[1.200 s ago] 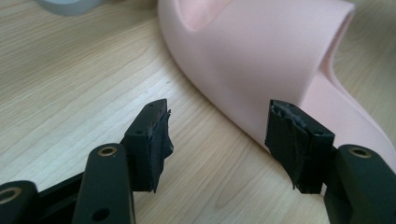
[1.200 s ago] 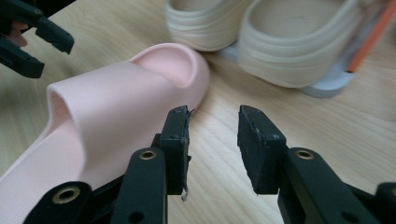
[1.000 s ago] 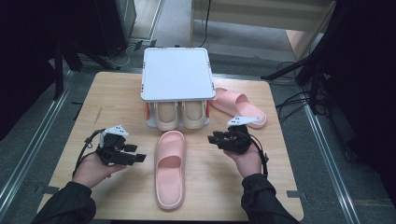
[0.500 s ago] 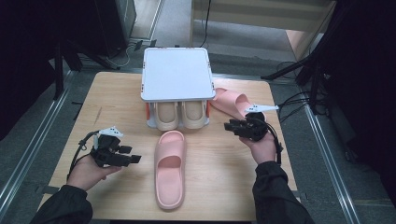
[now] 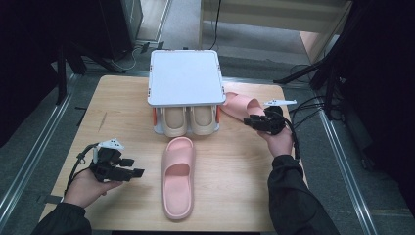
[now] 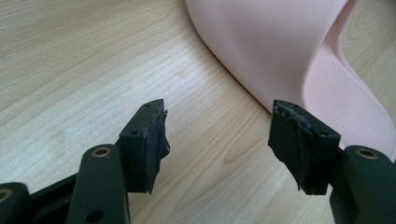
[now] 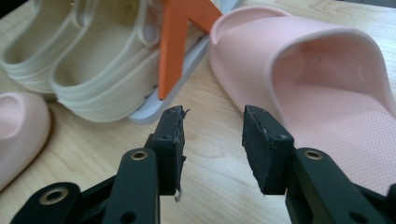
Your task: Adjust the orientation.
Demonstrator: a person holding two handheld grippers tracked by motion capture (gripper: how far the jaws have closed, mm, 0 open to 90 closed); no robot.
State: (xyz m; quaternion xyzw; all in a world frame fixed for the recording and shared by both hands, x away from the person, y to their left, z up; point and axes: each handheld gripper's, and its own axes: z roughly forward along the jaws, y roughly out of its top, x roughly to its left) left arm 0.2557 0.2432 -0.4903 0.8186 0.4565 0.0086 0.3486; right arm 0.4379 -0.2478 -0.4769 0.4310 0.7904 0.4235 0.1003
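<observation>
One pink slipper (image 5: pixel 178 176) lies lengthwise in the middle of the wooden table (image 5: pixel 122 122). A second pink slipper (image 5: pixel 242 105) lies at the back right, beside a white two-level shoe rack (image 5: pixel 184 78) holding a cream pair (image 5: pixel 188 121). My right gripper (image 5: pixel 252 122) hovers just in front of that second slipper (image 7: pixel 327 84); its jaws have just been opening and nothing is between them. My left gripper (image 5: pixel 134 168) rests open at the front left, pointing at the middle slipper (image 6: pixel 261 51), empty.
An orange rack support (image 7: pixel 180 37) stands between the cream slippers (image 7: pixel 93 60) and the right slipper. Black cables trail from both grippers. Metal rails run along both sides of the table, with dark equipment and cables on the floor beyond.
My right hand has moved right and farther back, from beside the middle slipper to the second pink slipper, and its jaws stand wider. The left hand has stayed where it was.
</observation>
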